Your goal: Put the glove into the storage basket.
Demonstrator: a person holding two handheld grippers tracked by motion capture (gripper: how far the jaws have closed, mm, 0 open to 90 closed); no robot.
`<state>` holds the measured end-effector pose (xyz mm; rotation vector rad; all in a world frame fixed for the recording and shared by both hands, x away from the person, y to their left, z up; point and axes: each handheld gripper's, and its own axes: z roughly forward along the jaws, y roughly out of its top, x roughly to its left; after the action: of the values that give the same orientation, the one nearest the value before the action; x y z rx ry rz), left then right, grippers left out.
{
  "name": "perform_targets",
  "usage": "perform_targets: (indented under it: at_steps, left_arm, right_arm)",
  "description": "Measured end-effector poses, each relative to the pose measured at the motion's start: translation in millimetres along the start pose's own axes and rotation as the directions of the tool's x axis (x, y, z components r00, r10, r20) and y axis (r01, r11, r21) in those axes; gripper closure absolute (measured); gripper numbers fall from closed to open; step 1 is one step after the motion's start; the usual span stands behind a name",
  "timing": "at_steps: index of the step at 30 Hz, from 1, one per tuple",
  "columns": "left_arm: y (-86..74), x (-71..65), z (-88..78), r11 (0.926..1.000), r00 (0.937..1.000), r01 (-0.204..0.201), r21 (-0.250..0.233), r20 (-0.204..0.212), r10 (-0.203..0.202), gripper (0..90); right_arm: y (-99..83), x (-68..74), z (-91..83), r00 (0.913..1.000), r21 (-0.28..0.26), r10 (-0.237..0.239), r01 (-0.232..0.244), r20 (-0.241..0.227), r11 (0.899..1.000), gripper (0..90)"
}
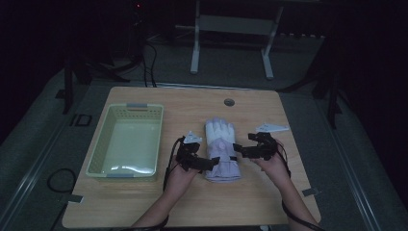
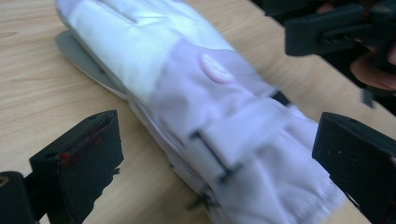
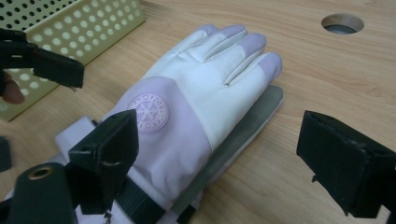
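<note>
A white and lilac winter glove (image 1: pixel 221 144) lies flat in the middle of the table, fingers pointing away from me. It has a round badge on its back (image 3: pixel 148 112) and a strapped cuff (image 2: pixel 243 140). A grey layer (image 3: pixel 243 133) shows under its edge. My left gripper (image 1: pixel 212 162) is at the cuff's left side, open, its jaws standing wide on either side of the cuff (image 2: pixel 217 163). My right gripper (image 1: pixel 237 150) is at the cuff's right side, also open (image 3: pixel 226 158), with the glove's edge between its jaws. Neither grips anything.
A pale green perforated basket (image 1: pixel 98 154) stands on the left of the wooden table (image 1: pixel 260 202); its wall (image 3: pixel 88 28) is close to the glove. A round cable hole (image 1: pixel 229 102) sits near the far edge. Desk legs stand beyond the table.
</note>
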<state>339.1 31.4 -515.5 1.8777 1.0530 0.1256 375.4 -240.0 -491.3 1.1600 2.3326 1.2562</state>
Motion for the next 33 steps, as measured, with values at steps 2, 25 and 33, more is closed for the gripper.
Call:
perform_targets:
  at_steps: [2,25,33]
  left_arm:
    - [0.0,0.0,0.0,1.0,1.0,0.0,0.0,0.0,0.0,8.2]
    - [-33.3,18.2,35.5,0.9751,0.9731,0.181,0.128,0.121,-0.196,32.4]
    - [-33.3,22.7,37.9,0.9716,0.9698,0.172,0.163,0.146,-0.196,47.7]
  right_arm:
    - [0.1,-0.1,3.0,0.9999,0.001,0.01,-0.01,-0.008,1.0,13.2]
    - [-34.3,-16.2,48.2,0.9645,0.194,0.246,-0.225,-0.095,0.955,38.4]
    - [-39.5,-16.0,51.3,0.9394,0.194,0.29,-0.255,-0.183,0.947,64.0]
